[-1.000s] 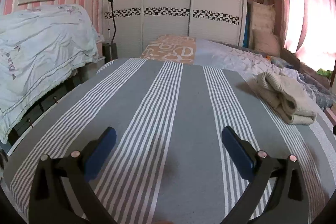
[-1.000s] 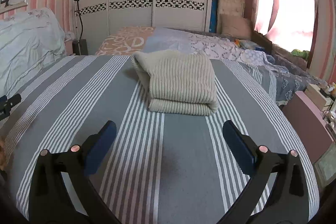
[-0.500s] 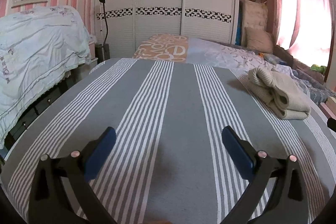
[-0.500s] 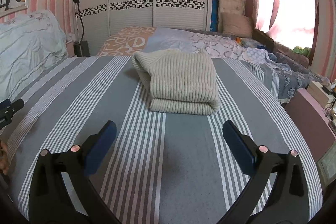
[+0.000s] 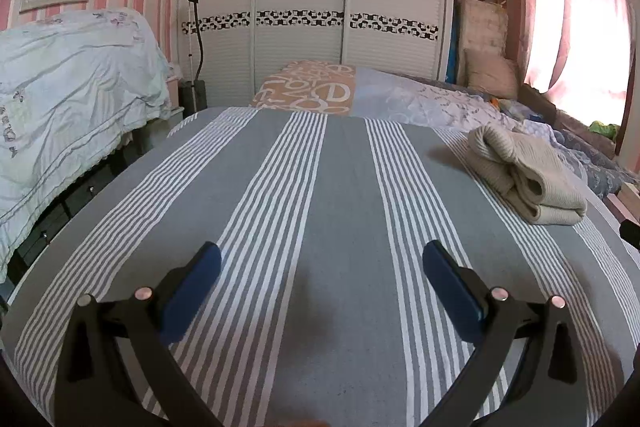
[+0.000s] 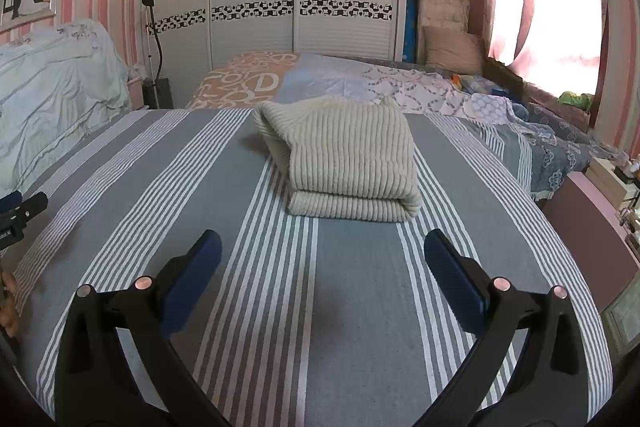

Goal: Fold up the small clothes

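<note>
A pink-curtained bedroom holds a bed under a grey sheet with white stripes [image 6: 352, 307]. On it lies a cream ribbed knit garment, folded into a thick bundle [image 6: 348, 163]. It sits straight ahead of the right gripper [image 6: 320, 267] and well off to the right of the left gripper [image 5: 320, 279]. Both tongs are spread wide and empty. A careless nudge or one-sided pinch would likely spring the springy layers apart.

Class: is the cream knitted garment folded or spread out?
Folded: the cream knitted garment shows stacked layers on the striped sheet.
</note>
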A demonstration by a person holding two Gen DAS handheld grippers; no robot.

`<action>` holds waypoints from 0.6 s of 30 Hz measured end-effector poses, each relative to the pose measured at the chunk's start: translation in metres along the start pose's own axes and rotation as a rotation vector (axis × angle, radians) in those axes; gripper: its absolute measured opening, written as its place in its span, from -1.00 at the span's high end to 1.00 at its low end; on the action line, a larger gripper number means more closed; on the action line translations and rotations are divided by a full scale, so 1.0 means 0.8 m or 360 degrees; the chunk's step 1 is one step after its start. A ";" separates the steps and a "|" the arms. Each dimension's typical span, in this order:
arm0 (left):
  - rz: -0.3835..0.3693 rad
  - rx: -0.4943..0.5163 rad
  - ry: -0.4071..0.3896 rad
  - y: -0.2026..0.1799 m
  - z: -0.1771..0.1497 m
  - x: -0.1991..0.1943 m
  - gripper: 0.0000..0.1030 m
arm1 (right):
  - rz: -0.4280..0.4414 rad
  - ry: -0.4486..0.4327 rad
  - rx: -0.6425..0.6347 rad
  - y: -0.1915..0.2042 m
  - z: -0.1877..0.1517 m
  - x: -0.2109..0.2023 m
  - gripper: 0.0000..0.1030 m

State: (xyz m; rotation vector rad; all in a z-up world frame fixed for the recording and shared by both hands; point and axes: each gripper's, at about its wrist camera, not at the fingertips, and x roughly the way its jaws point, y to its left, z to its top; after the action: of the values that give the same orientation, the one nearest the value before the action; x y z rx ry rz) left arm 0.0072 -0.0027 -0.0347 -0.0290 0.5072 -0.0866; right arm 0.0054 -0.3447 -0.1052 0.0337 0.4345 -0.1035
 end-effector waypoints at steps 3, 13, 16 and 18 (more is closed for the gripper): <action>0.0016 -0.0006 0.0003 0.002 -0.001 0.000 -0.96 | 0.0000 -0.0006 0.0001 0.000 0.001 -0.002 -0.94; -0.0008 -0.0038 0.0013 0.004 0.002 -0.005 -0.96 | -0.0025 0.0002 0.0004 0.000 0.002 -0.003 -0.94; -0.0007 -0.0037 0.0015 0.004 0.001 -0.008 -0.96 | -0.0025 -0.0012 0.0011 -0.002 0.001 -0.008 -0.94; -0.0002 -0.0033 0.0014 0.004 0.000 -0.009 -0.96 | -0.0020 -0.0008 0.0018 -0.002 0.000 -0.008 -0.94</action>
State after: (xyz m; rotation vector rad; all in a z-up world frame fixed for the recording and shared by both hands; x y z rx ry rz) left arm 0.0016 0.0010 -0.0313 -0.0494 0.5167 -0.0830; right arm -0.0008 -0.3460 -0.1028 0.0420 0.4289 -0.1183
